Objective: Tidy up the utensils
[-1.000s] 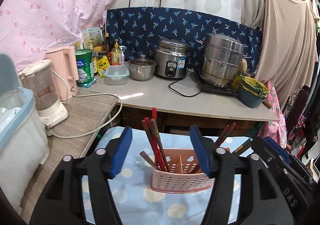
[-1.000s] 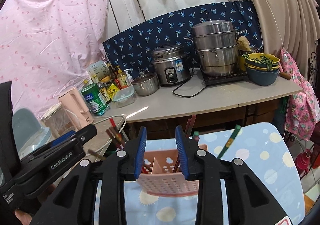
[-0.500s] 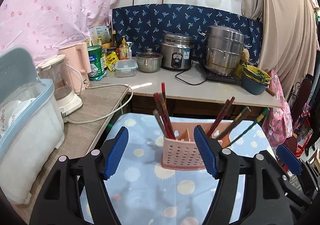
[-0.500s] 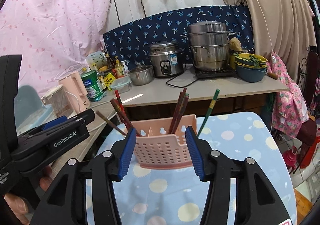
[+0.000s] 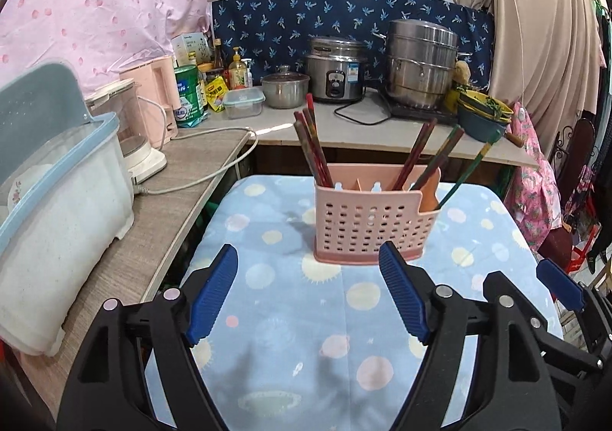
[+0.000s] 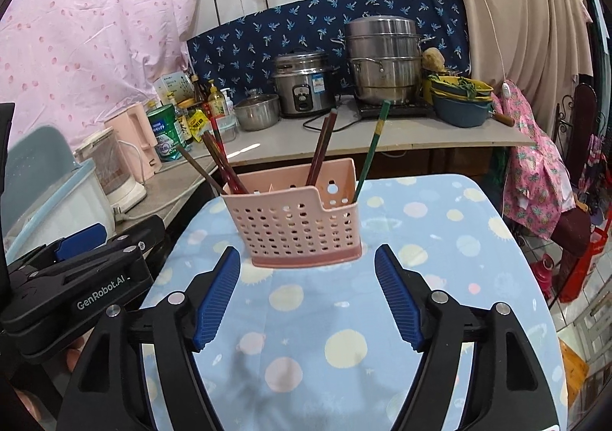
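Observation:
A pink perforated utensil holder (image 5: 369, 226) (image 6: 302, 222) stands upright on the small table with the blue dotted cloth (image 5: 306, 316) (image 6: 344, 316). Red-brown chopsticks (image 5: 311, 147) (image 6: 220, 159) lean out of its left compartment. More dark chopsticks (image 5: 415, 153) (image 6: 323, 144) and a green-handled one (image 5: 468, 170) (image 6: 373, 142) lean out on the right. My left gripper (image 5: 308, 295) hangs in front of the holder, jaws opening, nothing between them. My right gripper (image 6: 306, 295) is likewise in front of it, jaws opening and empty. The left gripper's body (image 6: 76, 278) shows at the left of the right wrist view.
A counter (image 5: 382, 128) behind the table carries a rice cooker (image 5: 336, 73), a steel steamer pot (image 5: 420, 63), a small pot, bottles and stacked bowls (image 5: 482, 113). At left are a plastic dish bin (image 5: 57, 209), a blender and a pink kettle (image 5: 153, 98). Curtains hang right.
Both grippers have backed away from the holder and sunk lower, and their jaws have spread wider. The holder now stands free on the cloth, in front of both.

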Tool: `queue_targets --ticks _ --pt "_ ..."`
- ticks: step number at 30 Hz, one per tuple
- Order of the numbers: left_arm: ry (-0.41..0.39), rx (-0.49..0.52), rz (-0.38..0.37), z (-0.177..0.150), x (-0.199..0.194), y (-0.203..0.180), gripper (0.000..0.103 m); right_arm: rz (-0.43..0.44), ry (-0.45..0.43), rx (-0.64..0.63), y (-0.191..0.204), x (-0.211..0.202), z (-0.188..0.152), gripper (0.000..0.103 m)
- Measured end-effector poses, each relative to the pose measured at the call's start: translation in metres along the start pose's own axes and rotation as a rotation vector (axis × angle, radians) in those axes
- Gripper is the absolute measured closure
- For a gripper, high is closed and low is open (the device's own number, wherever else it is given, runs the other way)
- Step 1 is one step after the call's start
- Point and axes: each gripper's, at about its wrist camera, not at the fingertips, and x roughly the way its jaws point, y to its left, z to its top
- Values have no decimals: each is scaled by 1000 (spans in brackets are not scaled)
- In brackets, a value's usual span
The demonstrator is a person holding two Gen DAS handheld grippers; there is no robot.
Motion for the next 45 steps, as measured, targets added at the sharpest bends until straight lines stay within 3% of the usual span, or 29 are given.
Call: queue_targets --ticks 4,10,29,32,35,45 --pt "25 -1 15 -13 -1 0 30 -15 13 -19 1 -2 -10 30" --pt "37 -17 43 -25 -1 2 29 -31 19 -35 0 -5 -21 20" --pt "88 16 101 -41 8 1 21 -76 67 -75 0 6 -41 18" --pt "90 17 109 -42 9 2 18 -78 71 -75 -1 8 -42 16" --pt "90 11 117 -42 11 3 16 -80 79 -69 -3 10 -42 6" --pt "101 20 117 -44 15 2 13 -102 92 -91 -1 16 -46 7"
